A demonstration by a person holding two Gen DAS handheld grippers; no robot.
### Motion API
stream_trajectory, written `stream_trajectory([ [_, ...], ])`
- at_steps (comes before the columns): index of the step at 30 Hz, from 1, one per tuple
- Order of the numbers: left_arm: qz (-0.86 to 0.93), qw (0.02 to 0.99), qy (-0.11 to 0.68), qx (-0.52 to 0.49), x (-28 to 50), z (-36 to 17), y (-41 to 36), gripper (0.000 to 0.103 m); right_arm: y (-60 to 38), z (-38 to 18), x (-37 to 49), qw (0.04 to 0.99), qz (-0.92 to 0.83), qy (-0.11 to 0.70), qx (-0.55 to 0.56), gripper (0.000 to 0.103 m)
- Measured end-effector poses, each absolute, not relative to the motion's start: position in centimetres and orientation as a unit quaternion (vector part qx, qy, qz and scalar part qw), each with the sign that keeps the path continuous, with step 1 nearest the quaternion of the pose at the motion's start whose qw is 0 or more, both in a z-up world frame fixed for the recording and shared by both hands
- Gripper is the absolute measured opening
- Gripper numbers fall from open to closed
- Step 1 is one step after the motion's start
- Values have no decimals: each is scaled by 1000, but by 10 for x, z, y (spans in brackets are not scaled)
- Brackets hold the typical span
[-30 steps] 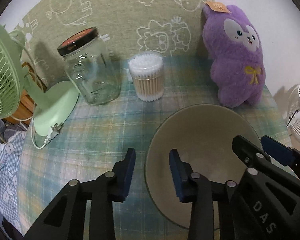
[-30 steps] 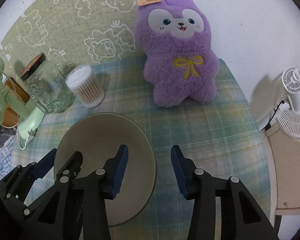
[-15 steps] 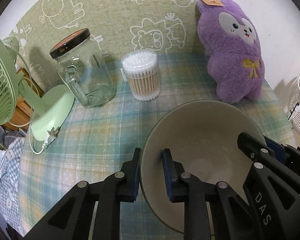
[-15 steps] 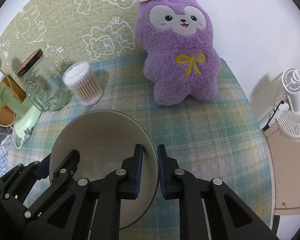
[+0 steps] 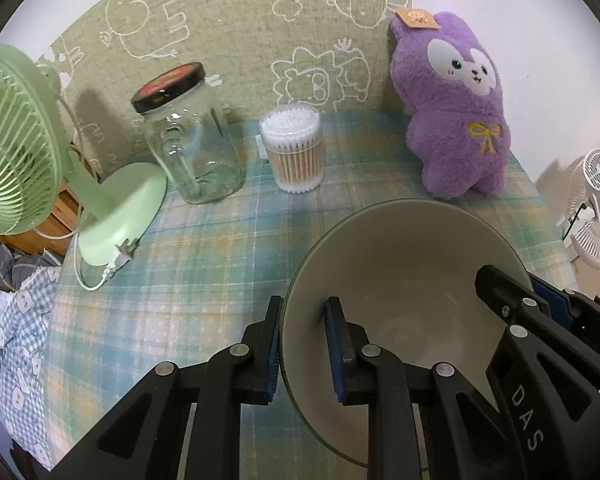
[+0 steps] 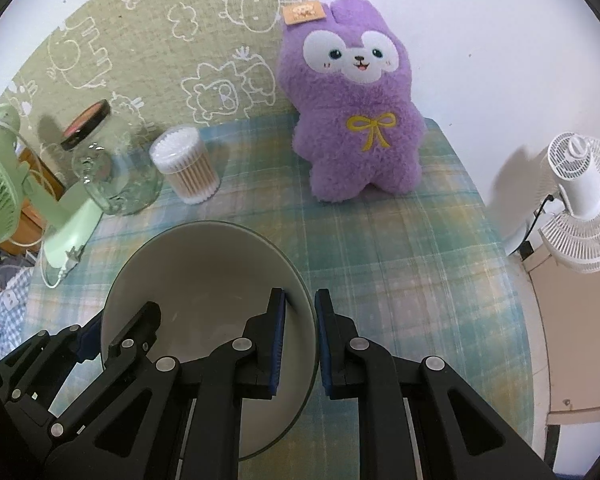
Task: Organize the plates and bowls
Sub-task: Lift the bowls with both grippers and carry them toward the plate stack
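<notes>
A large bowl [image 5: 404,264], cream inside with a dark green outside, hangs a little above the checked tablecloth. My left gripper [image 5: 302,320] is shut on the bowl's left rim, one pad inside and one outside. On the opposite rim, my right gripper [image 6: 300,312] is shut on the same bowl [image 6: 204,272]. Each view shows the other gripper across the bowl: the right gripper [image 5: 540,300] at right, the left gripper [image 6: 112,324] at lower left. No plate is in view.
Along the back of the table stand a glass jar [image 5: 192,148] with a dark lid, a tub of cotton swabs [image 5: 294,154] and a purple plush toy [image 5: 456,120]. A green desk fan [image 5: 24,152] sits at the left edge. A white fan [image 6: 580,200] stands beyond the right edge.
Both grippers went from open to shut on opposite rims of the bowl. The bowl has since come up off the cloth and sits larger in both views.
</notes>
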State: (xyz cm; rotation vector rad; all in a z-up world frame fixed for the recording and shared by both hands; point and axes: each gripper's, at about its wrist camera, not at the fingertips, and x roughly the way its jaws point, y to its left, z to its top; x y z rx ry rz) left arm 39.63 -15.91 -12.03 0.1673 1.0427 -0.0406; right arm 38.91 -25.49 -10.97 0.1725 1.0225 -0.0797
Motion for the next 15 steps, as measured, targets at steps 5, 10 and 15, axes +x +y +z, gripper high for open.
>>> stream_trajectory([
  [5, -26, 871, 484, 81, 378, -100, -154, 18, -250, -90, 370, 874, -45, 477, 84, 18],
  [10, -37, 876, 475, 75, 358, -79, -142, 18, -240, -67, 344, 879, -56, 467, 80, 18],
  [15, -46, 881, 465, 72, 335, -58, -127, 18, -226, -44, 316, 884, -66, 456, 81, 18],
])
